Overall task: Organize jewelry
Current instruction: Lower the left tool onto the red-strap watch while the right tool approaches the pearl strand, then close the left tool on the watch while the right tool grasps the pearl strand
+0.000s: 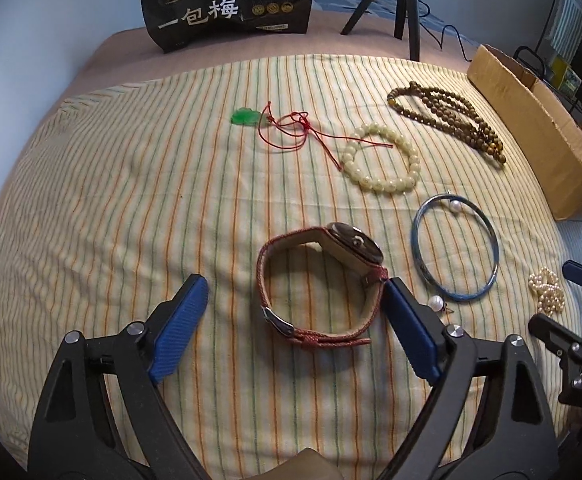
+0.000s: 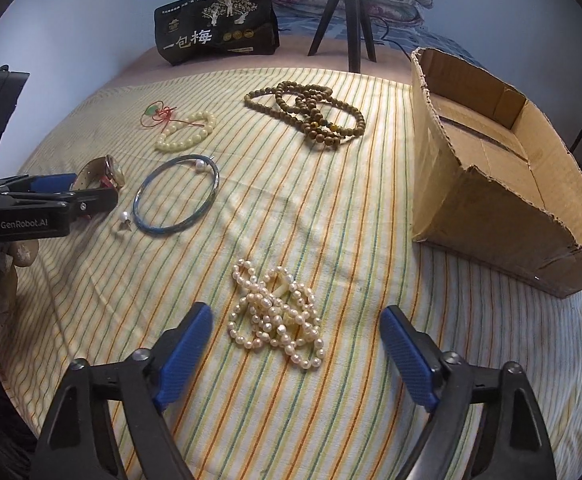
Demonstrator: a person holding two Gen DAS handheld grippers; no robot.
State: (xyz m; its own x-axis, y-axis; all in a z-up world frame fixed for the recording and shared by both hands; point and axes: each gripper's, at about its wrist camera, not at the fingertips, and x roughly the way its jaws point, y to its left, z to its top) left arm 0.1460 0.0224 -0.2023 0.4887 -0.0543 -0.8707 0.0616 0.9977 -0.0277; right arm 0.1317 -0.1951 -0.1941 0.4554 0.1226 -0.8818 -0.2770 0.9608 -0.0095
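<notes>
1. Both views are evenly lit by soft daylight – bright enough, colours slightly washed.
2. Faint, broad shadows cross the striped cloth [image 1: 131, 184] near the watch [image 1: 323, 280] and beside the bangle [image 2: 177, 196].
3. Fisheye bending is strong – stripes curve outward, and dark vignetting fills the corners.
4. The centre is sharp; the far bag [image 2: 217, 24] and tripod [image 2: 345, 12] look softer.

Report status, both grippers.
Left hand-held gripper open around red-strapped wristwatch. Right hand-held gripper open around tangled pearl necklace. Cardboard box unobstructed.
</notes>
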